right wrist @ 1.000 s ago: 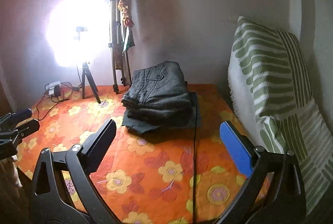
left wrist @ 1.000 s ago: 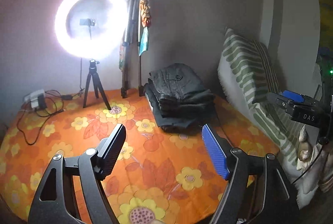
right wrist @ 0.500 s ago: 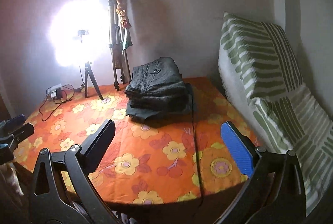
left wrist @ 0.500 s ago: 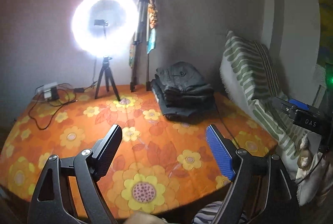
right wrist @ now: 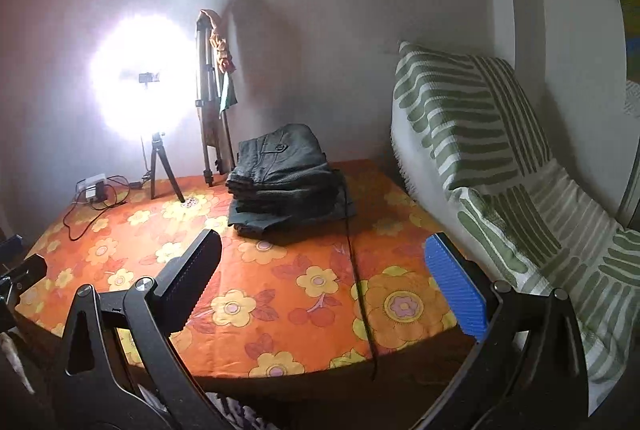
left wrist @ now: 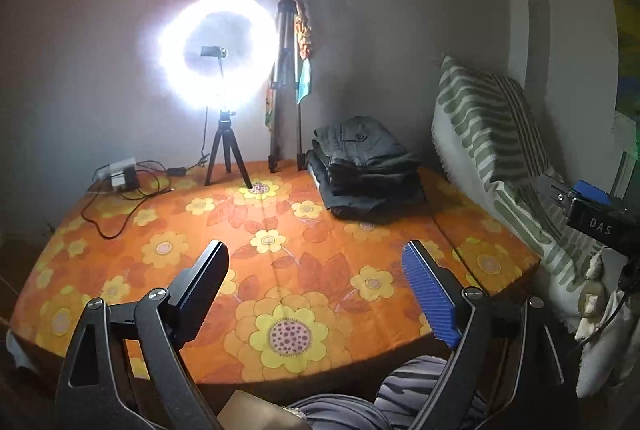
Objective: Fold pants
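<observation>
A stack of folded dark grey pants [left wrist: 366, 166] lies at the far right of the orange flowered tablecloth [left wrist: 256, 262], near the wall; it also shows in the right wrist view [right wrist: 284, 182]. My left gripper [left wrist: 316, 290] is open and empty, held above the near table edge, well short of the pants. My right gripper [right wrist: 324, 282] is open and empty, also over the near edge. The right gripper's body [left wrist: 592, 214] shows at the right of the left wrist view.
A lit ring light on a small tripod [left wrist: 218, 70] and a folded tripod [left wrist: 286, 86] stand at the back. A power adapter with cables [left wrist: 120, 174] lies back left. A green striped cushion [right wrist: 480, 134] leans at the right. A dark cable [right wrist: 356, 270] runs across the cloth.
Both grippers have pulled back from the table toward its near edge; the pants stack looks farther and smaller. Both stay open and empty.
</observation>
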Available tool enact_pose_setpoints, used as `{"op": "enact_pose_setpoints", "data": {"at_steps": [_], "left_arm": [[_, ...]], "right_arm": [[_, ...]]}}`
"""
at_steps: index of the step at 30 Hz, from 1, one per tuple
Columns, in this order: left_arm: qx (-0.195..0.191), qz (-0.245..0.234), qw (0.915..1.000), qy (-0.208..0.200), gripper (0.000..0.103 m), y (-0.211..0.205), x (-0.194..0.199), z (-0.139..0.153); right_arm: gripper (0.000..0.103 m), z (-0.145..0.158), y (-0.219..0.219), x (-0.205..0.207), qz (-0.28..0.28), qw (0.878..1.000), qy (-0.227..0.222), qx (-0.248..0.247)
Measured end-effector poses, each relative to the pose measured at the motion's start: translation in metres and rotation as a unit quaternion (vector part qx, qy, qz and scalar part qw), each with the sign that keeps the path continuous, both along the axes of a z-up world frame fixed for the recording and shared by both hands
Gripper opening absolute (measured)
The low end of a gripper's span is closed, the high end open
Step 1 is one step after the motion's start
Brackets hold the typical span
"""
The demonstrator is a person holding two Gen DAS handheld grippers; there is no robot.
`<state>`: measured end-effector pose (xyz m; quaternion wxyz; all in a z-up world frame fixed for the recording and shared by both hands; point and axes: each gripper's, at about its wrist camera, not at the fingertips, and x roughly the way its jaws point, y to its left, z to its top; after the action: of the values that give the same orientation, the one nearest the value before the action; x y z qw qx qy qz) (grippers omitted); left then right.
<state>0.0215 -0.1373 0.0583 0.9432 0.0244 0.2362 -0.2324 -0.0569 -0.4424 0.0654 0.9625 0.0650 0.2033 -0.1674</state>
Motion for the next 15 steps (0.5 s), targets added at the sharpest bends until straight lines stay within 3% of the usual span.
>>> {"op": "enact_pose_setpoints", "data": {"at_steps": [15], "left_arm": [[-0.006, 0.003, 0.9999, -0.009, 0.089, 0.007, -0.014, 0.004]], "right_arm": [[0.103, 0.004, 0.01, -0.009, 0.014, 1.0, -0.008, 0.005]]}}
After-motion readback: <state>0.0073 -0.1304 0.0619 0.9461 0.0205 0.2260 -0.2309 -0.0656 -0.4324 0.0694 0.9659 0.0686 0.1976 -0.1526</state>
